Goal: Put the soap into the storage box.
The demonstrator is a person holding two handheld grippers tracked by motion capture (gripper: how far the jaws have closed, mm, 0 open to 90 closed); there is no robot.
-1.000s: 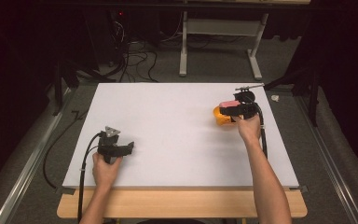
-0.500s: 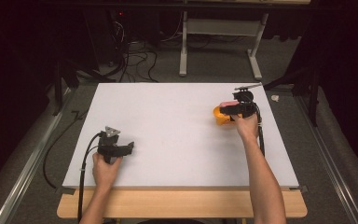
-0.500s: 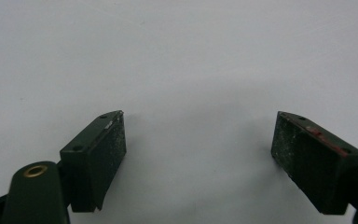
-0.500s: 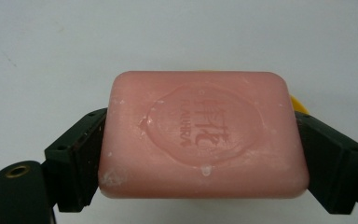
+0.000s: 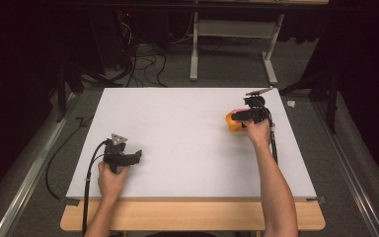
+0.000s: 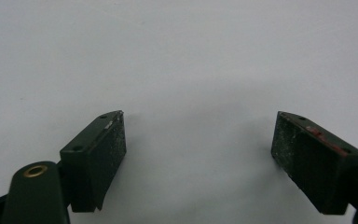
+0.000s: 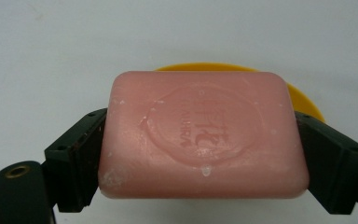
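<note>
A pink soap bar (image 7: 204, 135) with a stamped oval mark sits clamped between the jaws of my right gripper (image 7: 200, 154), just above a yellow dish (image 7: 303, 100). From the high view, the right gripper (image 5: 244, 116) is at the table's right side over the orange-yellow dish (image 5: 234, 123), with a bit of the pink soap (image 5: 238, 110) showing. My left gripper (image 5: 133, 157) rests low at the front left of the white table (image 5: 177, 128). Its jaws stand wide apart over bare white surface, and the left gripper (image 6: 198, 140) holds nothing.
Dark floor with cables (image 5: 138, 64) and a white stand's legs (image 5: 232, 44) lies beyond the table's far edge. A wooden lip (image 5: 192, 217) runs along the front edge. Metal rails flank both sides.
</note>
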